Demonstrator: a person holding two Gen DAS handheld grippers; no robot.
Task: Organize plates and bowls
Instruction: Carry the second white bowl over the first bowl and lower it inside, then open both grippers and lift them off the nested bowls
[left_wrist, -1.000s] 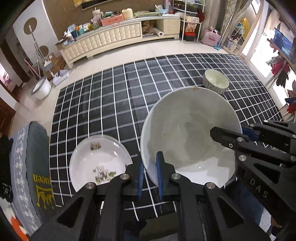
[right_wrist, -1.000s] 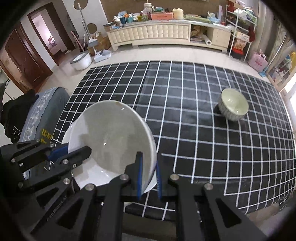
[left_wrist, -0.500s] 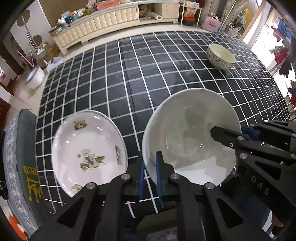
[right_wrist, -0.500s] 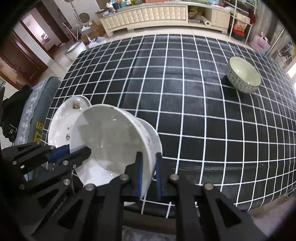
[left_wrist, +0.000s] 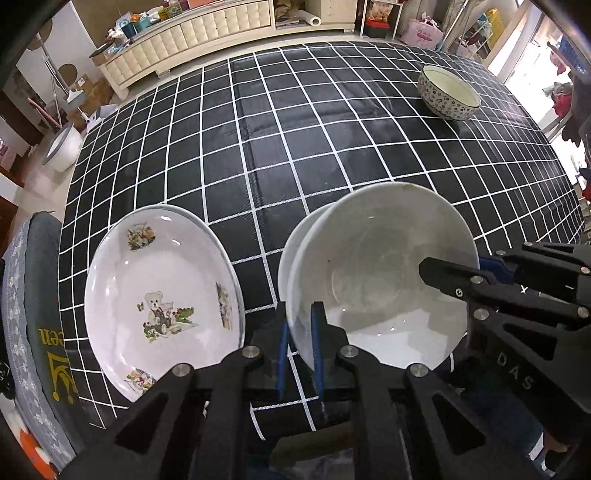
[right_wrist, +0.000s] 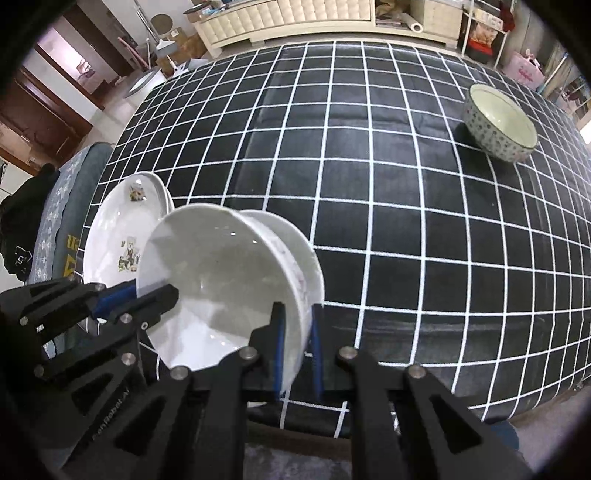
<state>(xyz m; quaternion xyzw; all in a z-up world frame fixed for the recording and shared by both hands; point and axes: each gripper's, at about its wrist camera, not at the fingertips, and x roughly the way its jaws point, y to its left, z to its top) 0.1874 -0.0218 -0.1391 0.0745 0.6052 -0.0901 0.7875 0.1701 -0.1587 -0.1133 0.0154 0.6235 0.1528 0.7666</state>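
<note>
A large white bowl (left_wrist: 384, 280) is held by both grippers just above the near edge of the black checked table. My left gripper (left_wrist: 299, 347) is shut on its left rim. My right gripper (right_wrist: 295, 350) is shut on its right rim; the bowl shows there too (right_wrist: 221, 280). A white rim of a second dish (left_wrist: 295, 243) shows right beneath the bowl. A white plate with a teddy-bear picture (left_wrist: 159, 299) lies on the table left of the bowl; it also shows in the right wrist view (right_wrist: 122, 225). A small patterned bowl (left_wrist: 448, 92) stands far right.
The black tablecloth with white grid (left_wrist: 295, 147) covers the table. A grey cushioned chair with yellow lettering (left_wrist: 40, 332) stands at the table's left edge. A cream cabinet (left_wrist: 192, 33) with clutter runs along the far wall.
Both grippers with the white bowl have come down toward the table beside the teddy-bear plate. The plate and the patterned bowl look larger and nearer.
</note>
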